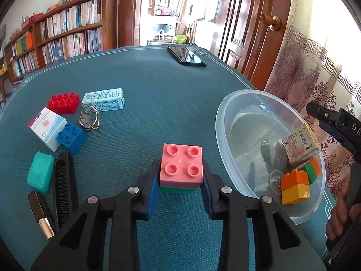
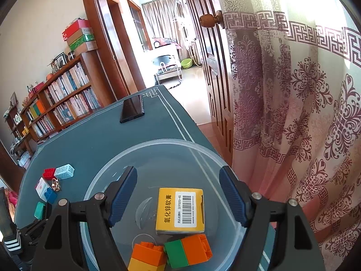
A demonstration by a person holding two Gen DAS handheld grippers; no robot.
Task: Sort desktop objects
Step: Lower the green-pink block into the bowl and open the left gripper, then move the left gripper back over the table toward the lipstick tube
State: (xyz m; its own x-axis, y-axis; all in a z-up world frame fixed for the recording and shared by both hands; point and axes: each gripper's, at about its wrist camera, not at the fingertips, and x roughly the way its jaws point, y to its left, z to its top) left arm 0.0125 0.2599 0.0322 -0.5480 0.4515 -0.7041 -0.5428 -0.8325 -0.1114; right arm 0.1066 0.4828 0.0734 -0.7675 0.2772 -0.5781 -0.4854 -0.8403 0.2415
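Note:
My left gripper (image 1: 180, 181) is shut on a stack of a pink brick on a green one (image 1: 181, 169), held just above the blue-green table mat (image 1: 158, 94). To its right stands a clear plastic bowl (image 1: 227, 113) holding a yellow ointment box (image 1: 300, 144), an orange-yellow brick stack (image 1: 294, 186) and a green-orange brick (image 1: 312, 169). My right gripper (image 2: 178, 196) is open and empty above that bowl (image 2: 108, 176), over the yellow box (image 2: 180, 210), the orange-yellow stack (image 2: 146, 257) and the green-orange brick (image 2: 188, 250).
At the left lie a red brick (image 1: 64, 102), a blue brick (image 1: 71, 136), two white medicine boxes (image 1: 103, 100) (image 1: 46, 127), a gold wire ring (image 1: 89, 117), a teal case (image 1: 40, 175), a black comb (image 1: 64, 185) and a lipstick (image 1: 41, 214). A phone (image 1: 186, 55) lies at the far edge.

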